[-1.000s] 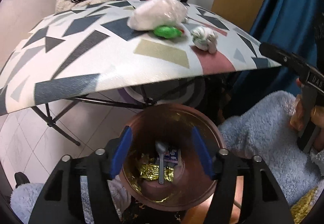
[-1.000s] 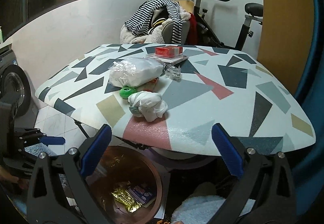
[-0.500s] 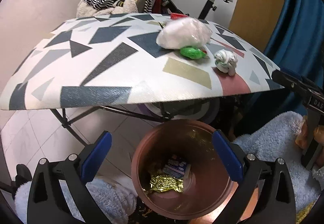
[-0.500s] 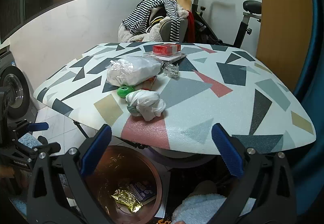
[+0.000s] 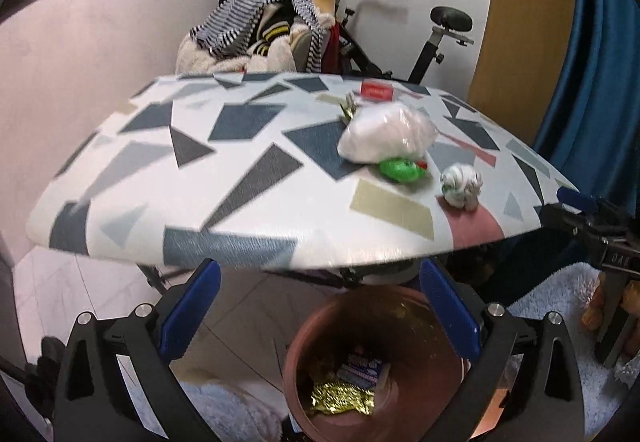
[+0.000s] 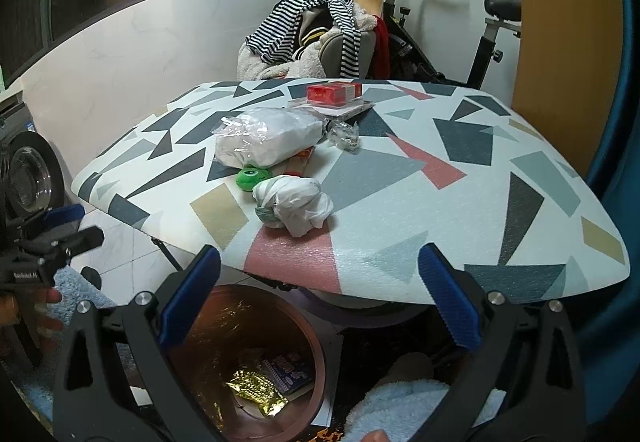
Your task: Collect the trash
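Copper-coloured, your trash bin [image 6: 256, 358] stands upright under the tabletop [image 6: 400, 178] edge, mouth up, holding a gold wrapper [image 6: 256, 394]. Your left gripper [image 5: 320, 318] and right gripper [image 6: 320, 306] have fingers apart, empty. Above, a knotted white bag [image 6: 294, 202] lies beside a green toy [image 6: 252, 178].

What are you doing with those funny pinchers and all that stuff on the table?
Someone is tidying up trash with a pincher tool in each hand. Both the left gripper and the right gripper have their jaws wide open and hold nothing. Below the table edge stands a copper bin with a gold wrapper inside. A knotted white bag, a green toy and a clear plastic bag wait on top.
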A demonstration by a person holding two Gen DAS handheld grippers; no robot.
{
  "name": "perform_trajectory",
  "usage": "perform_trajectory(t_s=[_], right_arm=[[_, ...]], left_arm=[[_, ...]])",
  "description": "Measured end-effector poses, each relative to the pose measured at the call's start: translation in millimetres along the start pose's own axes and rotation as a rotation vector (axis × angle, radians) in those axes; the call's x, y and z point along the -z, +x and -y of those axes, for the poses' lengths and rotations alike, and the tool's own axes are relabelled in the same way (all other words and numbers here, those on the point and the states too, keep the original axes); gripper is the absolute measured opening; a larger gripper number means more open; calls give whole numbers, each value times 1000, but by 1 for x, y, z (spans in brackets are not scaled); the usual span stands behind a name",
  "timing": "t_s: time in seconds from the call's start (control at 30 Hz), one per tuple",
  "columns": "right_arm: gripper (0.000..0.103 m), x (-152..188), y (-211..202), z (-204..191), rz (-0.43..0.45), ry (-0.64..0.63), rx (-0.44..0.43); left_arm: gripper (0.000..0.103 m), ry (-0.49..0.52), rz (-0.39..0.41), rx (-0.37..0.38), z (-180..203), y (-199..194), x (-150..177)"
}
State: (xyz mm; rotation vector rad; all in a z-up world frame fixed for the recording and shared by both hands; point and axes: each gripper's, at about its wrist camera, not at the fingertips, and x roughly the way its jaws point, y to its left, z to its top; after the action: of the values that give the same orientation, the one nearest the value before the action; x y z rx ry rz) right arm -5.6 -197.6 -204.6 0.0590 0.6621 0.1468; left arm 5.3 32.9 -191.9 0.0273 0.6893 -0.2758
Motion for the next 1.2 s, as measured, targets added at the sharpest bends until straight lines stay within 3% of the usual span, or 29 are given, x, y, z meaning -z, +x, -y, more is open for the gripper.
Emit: perform_trajectory(t_s=[0.43, 0.57, 0.8, 1.2], right_arm=[[98, -25, 1, 7, -13, 40, -100], [97, -37, -1, 4, -6, -1, -62], [97, -56, -3, 8, 17, -21, -17], [97, -57, 19, 26, -49, 7, -16]], left_arm=[[97, 87, 152, -11, 2, -21, -58], [97, 121, 187, -19, 5, -25, -76], [97, 95, 165, -23, 0, -17, -93], [97, 71, 108, -47, -15, 0, -94]])
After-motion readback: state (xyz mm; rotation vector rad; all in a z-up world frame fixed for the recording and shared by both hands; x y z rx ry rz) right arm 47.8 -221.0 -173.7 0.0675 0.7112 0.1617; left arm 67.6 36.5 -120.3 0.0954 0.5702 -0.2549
